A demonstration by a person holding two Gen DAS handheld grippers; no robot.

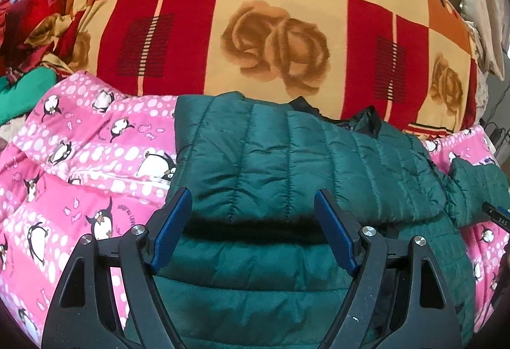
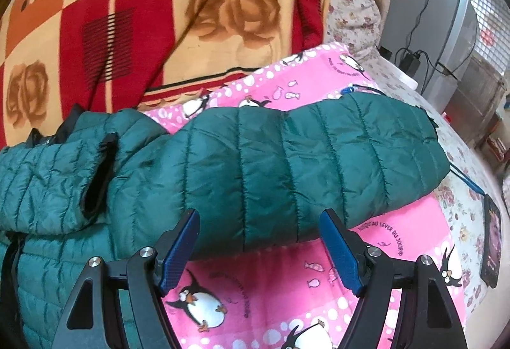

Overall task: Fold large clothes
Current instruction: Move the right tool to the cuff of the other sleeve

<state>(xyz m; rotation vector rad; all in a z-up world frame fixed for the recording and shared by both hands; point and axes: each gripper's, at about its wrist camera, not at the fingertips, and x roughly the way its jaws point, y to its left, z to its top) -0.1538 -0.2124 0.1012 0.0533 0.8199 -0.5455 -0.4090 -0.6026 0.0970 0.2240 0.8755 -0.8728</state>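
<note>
Two grippers hang over one dark green quilted jacket (image 1: pixel 287 151), which lies on a bed across a pink penguin blanket (image 1: pixel 79 164). The left gripper (image 1: pixel 253 199) points down at the body of the jacket. Its blue fingers (image 1: pixel 173 227) stand wide apart and released, with nothing pressed between them; the green fabric lies under and beyond them, and I cannot tell if the tips touch it. In this view one part of the jacket is folded over the lower part, and a dark shadow runs along that edge just in front of the fingers. A bit of black lining shows at the far edge of the jacket.

The right gripper (image 2: pixel 259 219) is over the near edge of a sleeve (image 2: pixel 302 164) that stretches to the right over the pink blanket. Its fingers (image 2: pixel 181 253) are also spread and hold nothing; the left one lies over the green fabric, the right one over the pink cloth just beside the sleeve. A black strip (image 2: pixel 100 170) crosses the jacket to the left of the sleeve.

Behind the jacket rises a big checked quilt (image 1: pixel 280 17) in red, orange and cream, with roses and the word "love". At the right side of the bed lies a dark phone (image 2: pixel 492 240) on a flowered sheet (image 2: pixel 462 202).
</note>
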